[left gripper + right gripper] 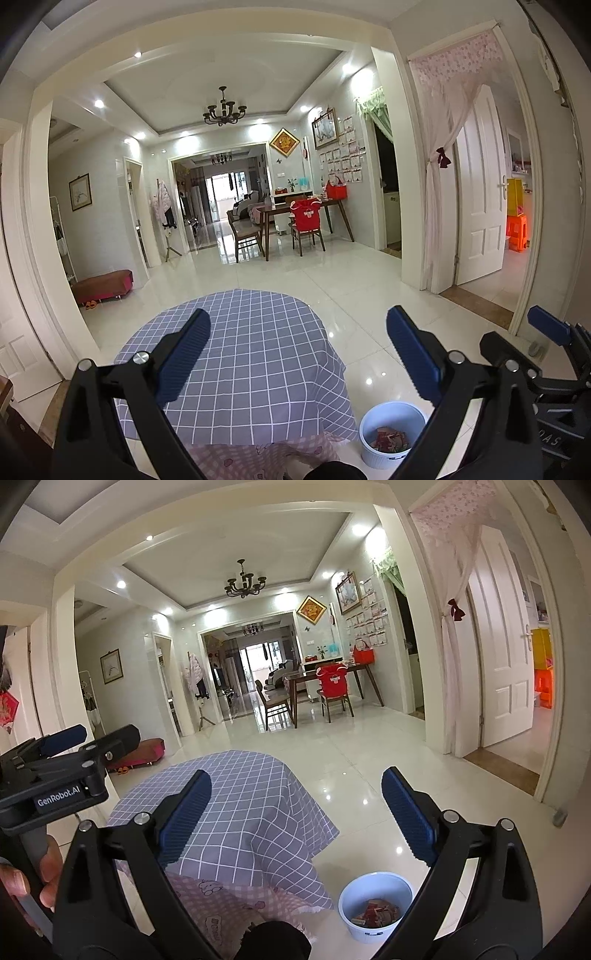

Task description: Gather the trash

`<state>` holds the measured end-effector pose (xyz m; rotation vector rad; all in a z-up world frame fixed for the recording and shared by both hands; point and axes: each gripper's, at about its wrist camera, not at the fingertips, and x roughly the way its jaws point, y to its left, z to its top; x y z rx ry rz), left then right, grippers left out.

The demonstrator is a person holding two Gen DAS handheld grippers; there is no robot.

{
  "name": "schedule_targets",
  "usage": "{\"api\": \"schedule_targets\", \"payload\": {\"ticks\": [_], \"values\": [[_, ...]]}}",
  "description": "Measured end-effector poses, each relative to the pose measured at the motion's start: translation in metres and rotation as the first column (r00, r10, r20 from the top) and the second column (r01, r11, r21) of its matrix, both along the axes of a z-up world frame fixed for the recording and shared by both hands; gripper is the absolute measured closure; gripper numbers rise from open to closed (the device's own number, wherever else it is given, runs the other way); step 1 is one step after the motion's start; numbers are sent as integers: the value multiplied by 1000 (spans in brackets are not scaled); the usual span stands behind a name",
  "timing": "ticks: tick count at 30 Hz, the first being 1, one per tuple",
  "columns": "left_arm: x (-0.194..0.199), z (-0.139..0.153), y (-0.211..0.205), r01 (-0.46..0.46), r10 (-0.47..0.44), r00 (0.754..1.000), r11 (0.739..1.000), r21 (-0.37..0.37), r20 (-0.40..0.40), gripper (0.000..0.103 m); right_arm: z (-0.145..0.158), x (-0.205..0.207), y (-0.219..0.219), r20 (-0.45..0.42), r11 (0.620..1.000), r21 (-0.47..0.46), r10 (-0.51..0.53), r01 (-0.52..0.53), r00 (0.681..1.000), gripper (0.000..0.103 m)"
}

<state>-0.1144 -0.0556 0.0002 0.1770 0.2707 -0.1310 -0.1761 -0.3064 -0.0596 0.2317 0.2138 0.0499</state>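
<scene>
A round white bin (391, 434) stands on the floor to the right of the table and holds red and white wrappers (390, 440); it also shows in the right wrist view (375, 904). The table carries a purple checked cloth (255, 354), also in the right wrist view (255, 812), with nothing on its top. My left gripper (299, 350) is open and empty above the table. My right gripper (295, 812) is open and empty, held above the table's right side. The right gripper shows at the right edge of the left wrist view (550, 328); the left gripper shows at the left in the right wrist view (66, 738).
A pink patterned cloth (218, 908) hangs under the checked one. White tiled floor (354, 280) spreads around. A red bench (103, 286) stands at the left wall. A dining table with chairs (295, 218) is far back. An open white door (480, 192) is at the right.
</scene>
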Motion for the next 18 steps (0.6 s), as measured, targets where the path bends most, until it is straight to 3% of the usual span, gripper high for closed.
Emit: {"api": "schedule_targets", "payload": {"ticks": [18], "values": [[-4,2,1,7,-7,1000,1000,7,1,9,0,0,4,2,1000,-14,-3,3,1000,11]]}}
